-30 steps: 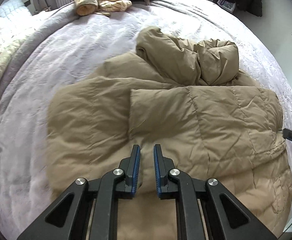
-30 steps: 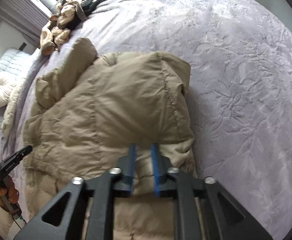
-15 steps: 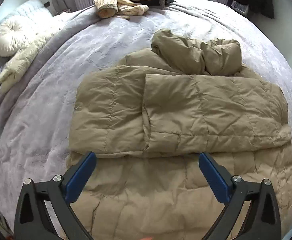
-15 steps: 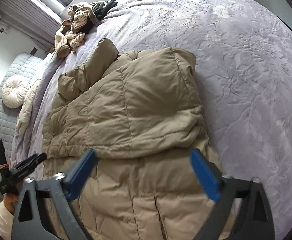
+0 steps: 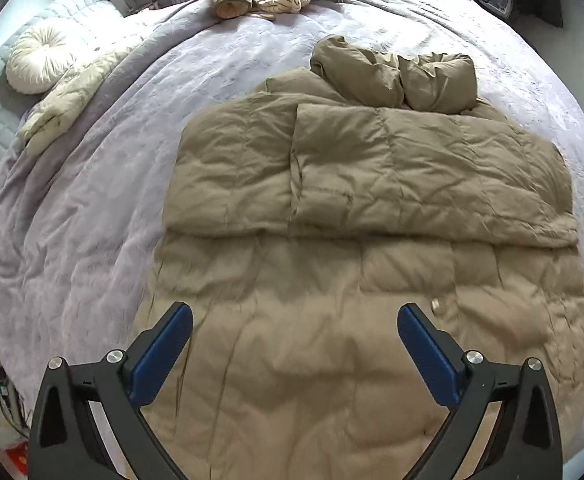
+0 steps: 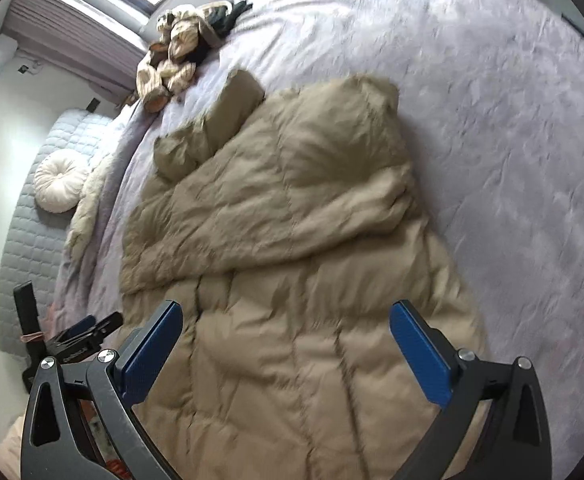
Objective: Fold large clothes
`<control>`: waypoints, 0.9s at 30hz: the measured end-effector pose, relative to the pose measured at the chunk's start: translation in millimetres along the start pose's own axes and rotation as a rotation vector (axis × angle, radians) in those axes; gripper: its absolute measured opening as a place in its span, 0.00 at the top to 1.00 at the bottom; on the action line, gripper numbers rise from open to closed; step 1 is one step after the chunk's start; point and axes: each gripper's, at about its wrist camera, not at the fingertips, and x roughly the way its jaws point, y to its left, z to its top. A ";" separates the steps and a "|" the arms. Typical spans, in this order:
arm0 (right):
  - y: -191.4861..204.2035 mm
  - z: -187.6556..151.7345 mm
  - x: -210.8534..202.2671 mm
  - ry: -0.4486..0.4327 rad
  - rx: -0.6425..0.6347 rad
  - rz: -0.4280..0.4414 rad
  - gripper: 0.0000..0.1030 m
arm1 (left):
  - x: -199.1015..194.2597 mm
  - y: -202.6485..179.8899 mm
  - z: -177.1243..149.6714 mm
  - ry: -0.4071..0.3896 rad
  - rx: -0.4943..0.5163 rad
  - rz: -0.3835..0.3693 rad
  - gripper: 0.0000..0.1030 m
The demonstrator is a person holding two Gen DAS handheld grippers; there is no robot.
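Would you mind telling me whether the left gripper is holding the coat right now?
No, the left gripper is wide open above the tan coat, with nothing between its fingers.

Left wrist view is aimed from the foot of the bed, above the tan coat, toward the headboard side. Right wrist view is angled leftward from farther right. The coat is shared.
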 end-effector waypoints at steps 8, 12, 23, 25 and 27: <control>11.8 -34.5 -0.2 0.139 0.092 0.058 0.00 | -28.3 16.6 -41.7 0.053 -0.017 -0.033 0.00; 12.5 -57.9 -8.1 0.127 0.170 0.068 0.00 | -32.4 32.4 -64.5 0.072 -0.021 -0.054 0.00; 12.4 -149.9 -19.3 0.114 0.409 0.104 0.00 | -35.5 90.9 -151.8 0.188 -0.021 -0.072 0.00; 9.6 -165.1 -19.0 0.115 0.450 0.109 0.00 | -34.9 102.6 -167.3 0.213 -0.034 -0.080 0.00; 6.0 -179.2 -18.8 0.116 0.489 0.105 0.00 | -33.5 110.3 -179.9 0.230 -0.039 -0.088 0.00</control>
